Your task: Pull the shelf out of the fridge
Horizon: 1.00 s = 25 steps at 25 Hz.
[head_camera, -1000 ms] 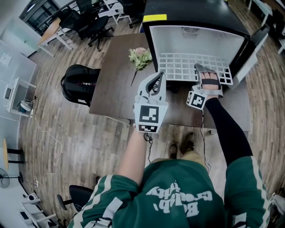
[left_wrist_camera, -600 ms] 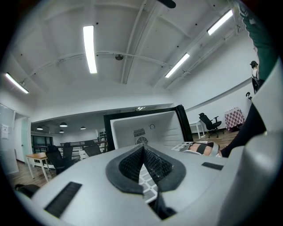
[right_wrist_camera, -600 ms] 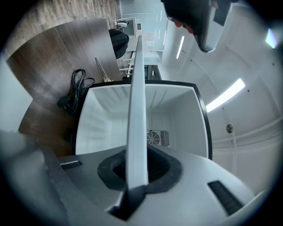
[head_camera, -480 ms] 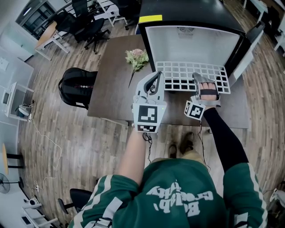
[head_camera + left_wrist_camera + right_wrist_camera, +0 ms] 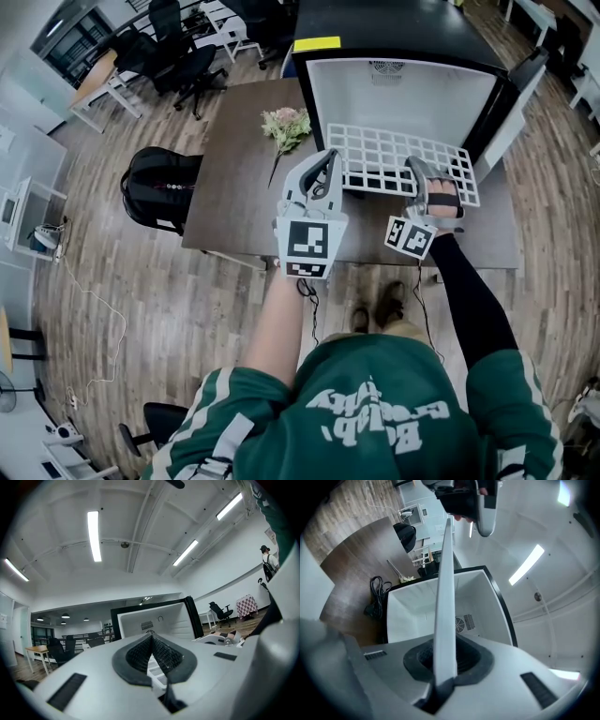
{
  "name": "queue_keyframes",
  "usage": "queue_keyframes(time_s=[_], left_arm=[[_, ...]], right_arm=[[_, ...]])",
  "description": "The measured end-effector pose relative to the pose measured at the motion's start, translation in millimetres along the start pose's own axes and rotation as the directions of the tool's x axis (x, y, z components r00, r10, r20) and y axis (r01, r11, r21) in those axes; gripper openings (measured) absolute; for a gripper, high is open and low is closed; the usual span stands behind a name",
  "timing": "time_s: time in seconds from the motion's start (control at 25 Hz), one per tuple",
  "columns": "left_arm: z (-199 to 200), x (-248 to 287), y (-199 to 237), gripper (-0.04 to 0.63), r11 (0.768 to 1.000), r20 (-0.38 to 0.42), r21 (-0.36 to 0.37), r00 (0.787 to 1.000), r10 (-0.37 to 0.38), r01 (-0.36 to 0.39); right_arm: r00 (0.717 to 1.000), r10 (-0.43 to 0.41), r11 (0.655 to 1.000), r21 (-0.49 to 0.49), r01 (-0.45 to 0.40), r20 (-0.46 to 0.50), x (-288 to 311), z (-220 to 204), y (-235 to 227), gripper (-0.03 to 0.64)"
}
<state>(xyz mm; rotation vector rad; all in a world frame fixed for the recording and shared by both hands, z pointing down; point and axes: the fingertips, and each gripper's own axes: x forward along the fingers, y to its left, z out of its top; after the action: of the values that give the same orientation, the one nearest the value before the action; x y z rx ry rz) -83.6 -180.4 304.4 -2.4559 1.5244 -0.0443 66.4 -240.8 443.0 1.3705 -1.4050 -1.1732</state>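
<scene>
Right gripper (image 5: 431, 174) (image 5: 443, 660): clenched on the front edge of the white wire grid shelf (image 5: 398, 155) (image 5: 445, 597), right of centre, just in front of the black fridge with white interior (image 5: 403, 89). The edge runs straight through the pads.

Left gripper (image 5: 326, 169) (image 5: 151, 648): pinched together and empty, hanging by the shelf's left front corner. I can't tell if it touches.

The shelf lies flat over the dark brown surface (image 5: 234, 187) before the fridge mouth. It looks mostly out, with its rear edge at the opening and its long axis across the mouth.

The fridge is straight ahead of my right gripper, so the pull comes back toward me. Right does the work. Left is close enough to steady that corner.
</scene>
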Motion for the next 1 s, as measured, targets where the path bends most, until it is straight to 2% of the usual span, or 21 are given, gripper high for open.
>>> queue_keyframes(time_s=[0.28, 0.68, 1.0], left_arm=[[6.3, -5.5, 2.0, 0.015, 1.0, 0.018, 0.013, 1.0, 0.005, -0.005], [21.9, -7.5, 7.0, 0.015, 0.999, 0.043, 0.035, 0.999, 0.013, -0.014], [17.2, -3.0, 8.5, 0.015, 1.0, 0.046, 0.007, 0.999, 0.01, -0.01]], right_arm=[[1.0, 0.019, 0.983, 0.185, -0.022, 0.018, -6.5, 7.7, -18.8, 0.044], [0.996, 0.081, 0.944, 0.323, -0.064, -0.037, -7.8, -6.9, -19.3, 0.044], [0.993, 0.098, 0.882, 0.468, -0.056, -0.066, -12.3, -9.9, -30.8, 0.044]])
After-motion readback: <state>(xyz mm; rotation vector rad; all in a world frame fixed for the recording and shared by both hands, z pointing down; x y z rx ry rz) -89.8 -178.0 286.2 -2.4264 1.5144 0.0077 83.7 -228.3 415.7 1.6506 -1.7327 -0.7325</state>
